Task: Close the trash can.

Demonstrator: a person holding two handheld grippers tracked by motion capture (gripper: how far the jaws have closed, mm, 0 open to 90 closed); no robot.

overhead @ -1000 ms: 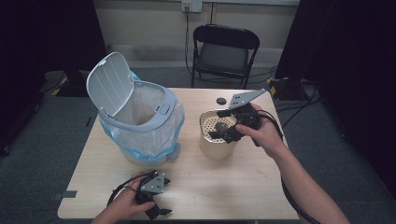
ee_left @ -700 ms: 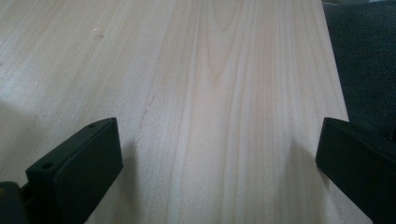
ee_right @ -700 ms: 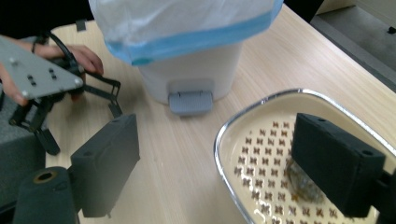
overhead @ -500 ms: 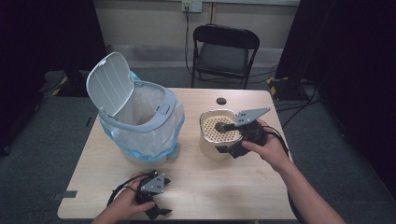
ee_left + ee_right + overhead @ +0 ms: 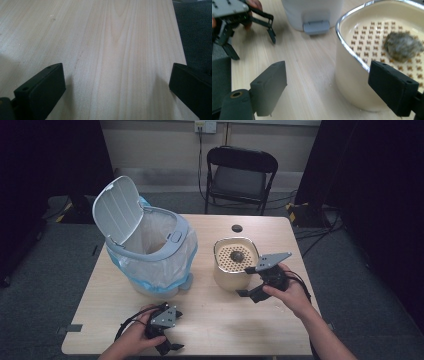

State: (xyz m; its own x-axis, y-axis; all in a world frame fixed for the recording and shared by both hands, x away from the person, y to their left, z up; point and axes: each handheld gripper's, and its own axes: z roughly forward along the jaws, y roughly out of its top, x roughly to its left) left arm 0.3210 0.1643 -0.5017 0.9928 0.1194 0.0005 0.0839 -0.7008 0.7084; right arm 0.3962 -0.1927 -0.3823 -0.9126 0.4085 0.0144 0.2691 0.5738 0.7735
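A cream pot (image 5: pixel 227 275) with a perforated insert stands right of the table's middle, and a dark lump (image 5: pixel 237 255) lies on the insert. My right gripper (image 5: pixel 250 295) is low at the pot's front right side, open, with nothing between its jaws. In the right gripper view the pot's wall (image 5: pixel 352 75) and the lump (image 5: pixel 403 46) are close on the right, just past my open right gripper (image 5: pixel 328 77). My left gripper (image 5: pixel 170 349) rests near the table's front edge, and it stands open (image 5: pixel 117 75) over bare wood.
A grey pedal bin (image 5: pixel 150 255) with its lid up and a white liner stands at the left; its pedal (image 5: pixel 316 27) faces the front. A small black disc (image 5: pixel 237 228) lies behind the pot. A black folding chair (image 5: pixel 242 175) stands beyond the table.
My right gripper has drawn back from above the pot's rim, down to its front right side. The left gripper has not moved.
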